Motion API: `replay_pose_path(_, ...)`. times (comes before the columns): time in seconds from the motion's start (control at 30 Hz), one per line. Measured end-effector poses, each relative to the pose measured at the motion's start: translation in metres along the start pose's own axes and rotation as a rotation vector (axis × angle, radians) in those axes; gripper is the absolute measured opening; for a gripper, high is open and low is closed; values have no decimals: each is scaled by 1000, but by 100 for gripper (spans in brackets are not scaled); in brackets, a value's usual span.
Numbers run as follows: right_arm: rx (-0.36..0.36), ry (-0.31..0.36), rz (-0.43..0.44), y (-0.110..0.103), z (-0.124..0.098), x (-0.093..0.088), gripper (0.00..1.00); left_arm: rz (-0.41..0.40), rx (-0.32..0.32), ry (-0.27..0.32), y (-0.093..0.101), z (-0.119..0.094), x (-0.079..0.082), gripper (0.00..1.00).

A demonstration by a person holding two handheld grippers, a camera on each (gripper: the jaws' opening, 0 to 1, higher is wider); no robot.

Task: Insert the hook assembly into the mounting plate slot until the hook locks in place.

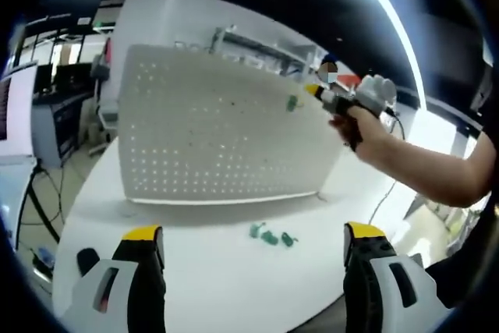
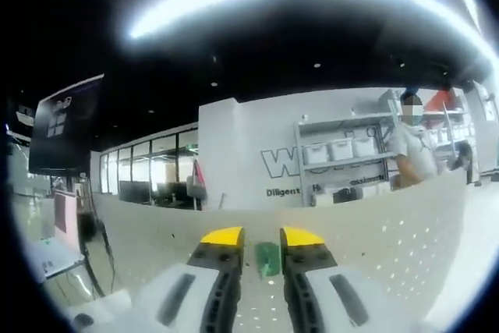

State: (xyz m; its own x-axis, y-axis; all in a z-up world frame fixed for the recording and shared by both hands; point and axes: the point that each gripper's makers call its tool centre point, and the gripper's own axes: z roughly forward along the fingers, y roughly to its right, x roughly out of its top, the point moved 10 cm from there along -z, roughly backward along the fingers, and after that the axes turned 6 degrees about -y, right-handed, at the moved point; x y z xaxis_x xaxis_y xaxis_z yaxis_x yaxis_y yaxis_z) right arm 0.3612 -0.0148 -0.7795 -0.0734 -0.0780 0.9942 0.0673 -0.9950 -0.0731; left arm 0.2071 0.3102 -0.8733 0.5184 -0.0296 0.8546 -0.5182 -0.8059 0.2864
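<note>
Green hook (image 2: 268, 258) betw. right gripper (image 2: 262, 241) fingers, at pegboard (image 2: 405, 232).

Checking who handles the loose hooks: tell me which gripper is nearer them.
Left. The left gripper hovers just before the green hooks on the table; the right gripper is up at the pegboard.

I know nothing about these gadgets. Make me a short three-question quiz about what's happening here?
1. True or false: the left gripper is open.
2. What colour is the hook between the right gripper's tips?
3. Where do the spare hooks lie? A) on the table in front of the pegboard B) on top of the pegboard

Key: 1 true; 2 green; 3 A.
</note>
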Motion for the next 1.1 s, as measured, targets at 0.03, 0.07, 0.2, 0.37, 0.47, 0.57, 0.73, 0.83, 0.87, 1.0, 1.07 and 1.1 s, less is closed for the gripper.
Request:
replay_pose_path(0.03, 5, -7, 14, 1, -6, -2, 16, -2, -4, 0, 1, 0, 0, 97)
replay_pose_path(0.07, 10, -14, 21, 1, -10, -4, 16, -6, -8, 5, 3, 0, 0, 97)
replay_pose_path(0.2, 29, -48, 6, 1, -31, -14, 17, 10, -19, 1, 9, 0, 1, 97)
replay_pose_path(0.37, 11, -107, 22, 3, -50, -33, 17, -8, -30, 20, 13, -3, 0, 97)
replay_pose_path(0.47, 14, -132, 27, 3, -64, -41, 17, -4, -31, 12, 15, -4, -3, 96)
replay_pose_path(0.57, 26, -158, 8, 2, -76, -48, 17, 1, -31, 1, 16, -5, -5, 96)
replay_pose_path(0.73, 54, -215, -16, 2, -97, -63, 17, 7, -36, -7, 20, -6, -8, 96)
replay_pose_path(0.83, 55, -256, -10, 10, -106, -74, 17, 12, -46, -6, 21, -5, -9, 96)
replay_pose_path(0.87, 50, -280, 18, 13, -113, -79, 17, 10, -47, -1, 22, -5, -9, 96)
replay_pose_path(1.0, 34, -326, 6, 27, -128, -91, 18, 9, -53, -8, 23, -4, -10, 96)
replay_pose_path(1.07, 29, -339, 11, 30, -136, -96, 18, 14, -55, -14, 23, -4, -11, 96)
replay_pose_path(1.1, 29, -345, 11, 31, -139, -97, 18, 13, -57, -15, 23, -3, -12, 96)
